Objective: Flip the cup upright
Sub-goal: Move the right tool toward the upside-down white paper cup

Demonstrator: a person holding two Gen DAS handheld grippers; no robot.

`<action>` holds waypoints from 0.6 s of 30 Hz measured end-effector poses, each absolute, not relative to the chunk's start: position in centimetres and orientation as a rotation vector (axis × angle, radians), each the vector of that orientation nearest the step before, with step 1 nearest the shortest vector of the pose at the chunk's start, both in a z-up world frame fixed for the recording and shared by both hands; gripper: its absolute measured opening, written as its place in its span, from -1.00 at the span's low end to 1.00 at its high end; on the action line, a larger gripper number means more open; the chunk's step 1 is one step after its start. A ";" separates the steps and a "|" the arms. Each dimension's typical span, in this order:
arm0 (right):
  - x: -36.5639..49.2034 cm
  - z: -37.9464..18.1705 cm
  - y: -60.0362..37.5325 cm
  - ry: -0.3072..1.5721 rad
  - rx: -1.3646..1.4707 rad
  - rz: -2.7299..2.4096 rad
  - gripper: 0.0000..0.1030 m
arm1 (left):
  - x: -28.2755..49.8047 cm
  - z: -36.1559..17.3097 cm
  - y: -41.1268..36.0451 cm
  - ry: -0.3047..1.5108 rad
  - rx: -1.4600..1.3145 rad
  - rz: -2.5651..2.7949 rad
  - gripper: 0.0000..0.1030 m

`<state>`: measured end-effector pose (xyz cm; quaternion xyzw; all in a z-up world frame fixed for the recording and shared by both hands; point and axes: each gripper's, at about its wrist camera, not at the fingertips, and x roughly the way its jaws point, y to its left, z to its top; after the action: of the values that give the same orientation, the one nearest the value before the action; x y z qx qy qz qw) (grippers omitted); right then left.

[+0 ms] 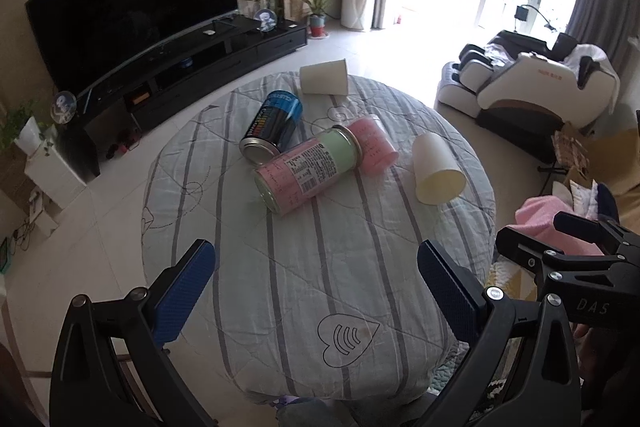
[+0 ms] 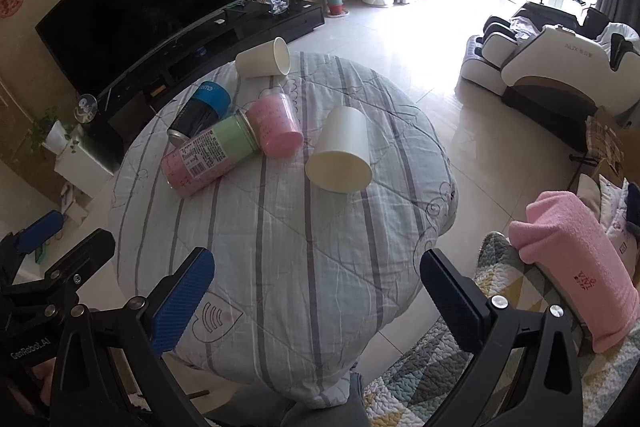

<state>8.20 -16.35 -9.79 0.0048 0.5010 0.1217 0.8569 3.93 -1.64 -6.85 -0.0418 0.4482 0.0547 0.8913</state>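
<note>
Your left gripper (image 1: 316, 275) hovers over the near edge of the round table, its blue-padded fingers (image 1: 186, 291) spread wide with nothing between them. Ahead of it, the striped quilted cloth (image 1: 304, 259) covers the table, and the objects lie toward its far half. Farthest left is the dark can with a blue band (image 1: 272, 125), on its side with its metal end toward you. Just right of it, and touching it, lies the pink-and-green can (image 1: 306, 171), also on its side, its barcode label facing up. The pink cup (image 1: 372, 145) rests tipped over against that can's far end. Behind these, near the far rim of the table, a white paper cup (image 1: 324, 79) lies on its side, well apart from the cluster. To the right, the nearer white paper cup (image 1: 436, 169) also lies on its side, mouth pointing toward you and slightly right, close to the table's right edge and apart from the pink cup. Your right gripper (image 2: 316, 287) hangs at the near right of the table, fingers (image 2: 182, 301) likewise released and empty; that nearer paper cup (image 2: 340, 157) lies ahead of it. Off the table to the right, a pink towel (image 2: 576, 267) drapes over a patterned quilt.
</note>
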 end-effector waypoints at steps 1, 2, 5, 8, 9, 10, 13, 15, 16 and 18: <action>8.7 -9.9 -16.5 1.055 0.009 0.264 1.00 | 4.0 -6.9 -1.7 0.932 -0.095 0.125 0.99; 9.4 -10.0 -16.7 1.058 0.007 0.275 1.00 | 4.1 -6.9 -1.8 0.936 -0.104 0.137 0.99; 10.6 -10.3 -17.1 1.069 0.013 0.295 1.00 | 4.1 -7.4 -2.2 0.968 -0.113 0.170 0.99; 11.5 -10.9 -17.3 1.099 0.022 0.308 1.00 | 4.1 -7.4 -2.3 0.988 -0.110 0.193 0.99; 11.8 -11.1 -17.3 1.110 0.025 0.310 1.00 | 4.2 -7.3 -2.2 0.988 -0.111 0.198 0.99; 12.1 -11.3 -17.2 1.124 0.029 0.315 1.00 | 4.4 -7.2 -2.1 0.988 -0.113 0.200 0.99; 12.9 -11.5 -16.9 1.136 0.034 0.319 1.00 | 5.2 -7.5 -1.6 0.997 -0.115 0.200 0.99; 13.7 -11.5 -16.4 1.139 0.038 0.318 1.00 | 5.9 -7.8 -1.1 1.010 -0.126 0.192 0.99; 14.1 -11.3 -16.2 1.139 0.044 0.317 1.00 | 6.3 -7.9 -0.8 1.013 -0.131 0.187 0.99; 15.0 -11.0 -15.7 1.139 0.077 0.319 1.00 | 7.2 -8.1 0.0 1.014 -0.130 0.179 0.99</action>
<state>15.04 -15.73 -10.97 0.0361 0.5369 0.1502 0.8294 7.21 0.05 -8.06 -0.0622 0.4844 0.0857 0.8684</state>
